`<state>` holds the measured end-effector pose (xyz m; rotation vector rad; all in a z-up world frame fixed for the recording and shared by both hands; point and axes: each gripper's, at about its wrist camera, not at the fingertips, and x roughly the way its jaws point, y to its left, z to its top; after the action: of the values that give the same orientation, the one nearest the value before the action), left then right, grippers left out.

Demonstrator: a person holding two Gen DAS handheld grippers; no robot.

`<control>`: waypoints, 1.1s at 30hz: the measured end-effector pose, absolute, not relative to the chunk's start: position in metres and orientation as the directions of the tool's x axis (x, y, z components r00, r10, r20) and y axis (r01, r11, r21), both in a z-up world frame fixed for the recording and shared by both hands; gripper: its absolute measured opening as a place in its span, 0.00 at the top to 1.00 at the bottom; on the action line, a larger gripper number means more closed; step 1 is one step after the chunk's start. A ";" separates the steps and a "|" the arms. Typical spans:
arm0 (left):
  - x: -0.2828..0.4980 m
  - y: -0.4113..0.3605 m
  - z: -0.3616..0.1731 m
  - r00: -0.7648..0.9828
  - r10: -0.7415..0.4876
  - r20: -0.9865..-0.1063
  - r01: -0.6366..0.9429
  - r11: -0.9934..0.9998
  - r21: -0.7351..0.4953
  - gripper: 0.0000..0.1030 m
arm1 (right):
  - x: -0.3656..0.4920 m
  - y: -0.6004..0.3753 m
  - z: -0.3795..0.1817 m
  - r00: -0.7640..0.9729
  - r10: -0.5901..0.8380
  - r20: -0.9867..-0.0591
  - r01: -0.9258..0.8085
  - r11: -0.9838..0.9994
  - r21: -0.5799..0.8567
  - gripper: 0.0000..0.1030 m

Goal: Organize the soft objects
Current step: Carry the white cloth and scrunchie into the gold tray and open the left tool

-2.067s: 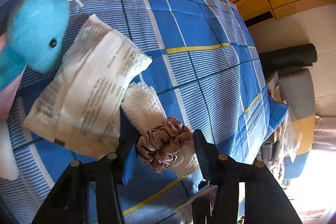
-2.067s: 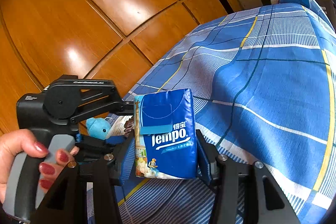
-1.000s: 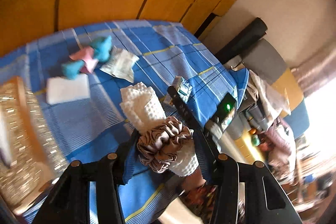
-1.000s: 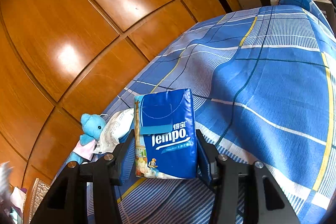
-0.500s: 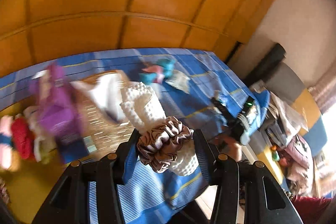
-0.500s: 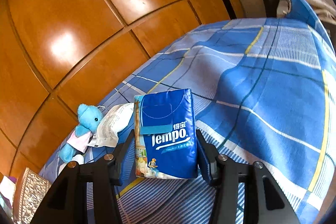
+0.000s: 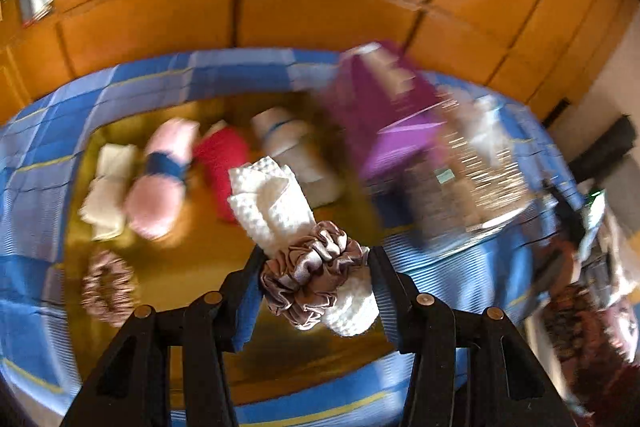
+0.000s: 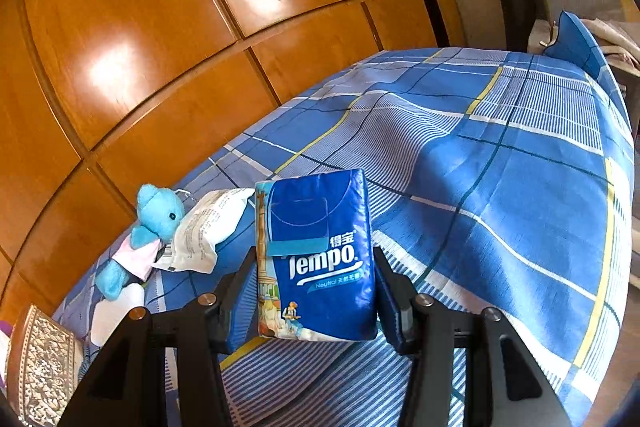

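My left gripper (image 7: 316, 279) is shut on a rolled white knitted cloth (image 7: 272, 203) with a mauve satin scrunchie (image 7: 312, 279) around it, held above a yellow tray (image 7: 200, 259). In the tray lie a white roll (image 7: 106, 195), a pink roll with a blue band (image 7: 164, 179), a red roll (image 7: 222, 163), a pale roll (image 7: 292, 143) and a patterned scrunchie (image 7: 108, 287). My right gripper (image 8: 316, 267) is shut on a blue Tempo tissue pack (image 8: 320, 251), held over the blue checked bedspread (image 8: 500, 187).
A purple box (image 7: 384, 107) and a woven basket (image 7: 476, 175) stand to the right of the tray, blurred. A blue plush toy (image 8: 148, 227), a white printed packet (image 8: 208, 227) and a white pad (image 8: 116, 311) lie on the bed. Orange wooden panels (image 8: 160, 27) back the bed.
The left gripper has swung with the cloth and scrunchie from the open bedspread past the basket to above the yellow tray. The right gripper has stayed almost in place, turned slightly.
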<state>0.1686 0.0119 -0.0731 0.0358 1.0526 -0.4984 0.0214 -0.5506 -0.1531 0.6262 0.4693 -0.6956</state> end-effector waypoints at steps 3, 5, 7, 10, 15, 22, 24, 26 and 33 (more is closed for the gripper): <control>0.183 0.038 -0.098 0.366 -0.317 -0.875 0.377 0.910 -0.172 0.51 | 0.024 -0.549 -0.150 0.664 -0.452 -0.596 0.720 0.602 0.345 0.49; 0.189 0.048 -0.111 0.345 -0.287 -0.894 0.362 0.919 -0.155 0.51 | 0.024 -0.547 -0.146 0.662 -0.460 -0.592 0.720 0.609 0.332 0.49; 0.191 0.053 -0.124 0.317 -0.268 -0.910 0.364 0.920 -0.144 0.51 | 0.025 -0.544 -0.141 0.661 -0.468 -0.587 0.717 0.623 0.311 0.49; 0.193 0.059 -0.136 0.300 -0.235 -0.924 0.369 0.922 -0.115 0.50 | 0.027 -0.539 -0.129 0.667 -0.470 -0.578 0.706 0.645 0.291 0.49; 0.201 0.078 -0.142 0.302 -0.243 -0.922 0.342 0.930 -0.133 0.43 | 0.024 -0.529 -0.096 0.717 -0.446 -0.535 0.667 0.663 0.340 0.49; 0.200 0.113 -0.133 0.395 -0.274 -0.877 0.208 0.956 -0.205 0.17 | 0.026 -0.488 -0.036 0.826 -0.371 -0.425 0.536 0.751 0.386 0.49; 0.196 0.125 -0.129 0.427 -0.286 -0.858 0.137 0.958 -0.252 0.16 | 0.029 -0.469 -0.017 0.856 -0.334 -0.395 0.483 0.787 0.383 0.49; 0.188 0.134 -0.124 0.462 -0.301 -0.834 0.085 0.951 -0.296 0.16 | 0.034 -0.447 0.001 0.889 -0.280 -0.363 0.416 0.825 0.382 0.49; 0.167 0.150 -0.101 0.574 -0.319 -0.754 0.015 0.925 -0.380 0.09 | 0.055 -0.365 0.047 0.960 -0.065 -0.272 0.165 0.916 0.365 0.49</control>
<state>0.1671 0.1502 -0.1012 -0.3524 0.9437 -0.2001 0.0554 -0.3650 0.0468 0.3956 0.2585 -0.1199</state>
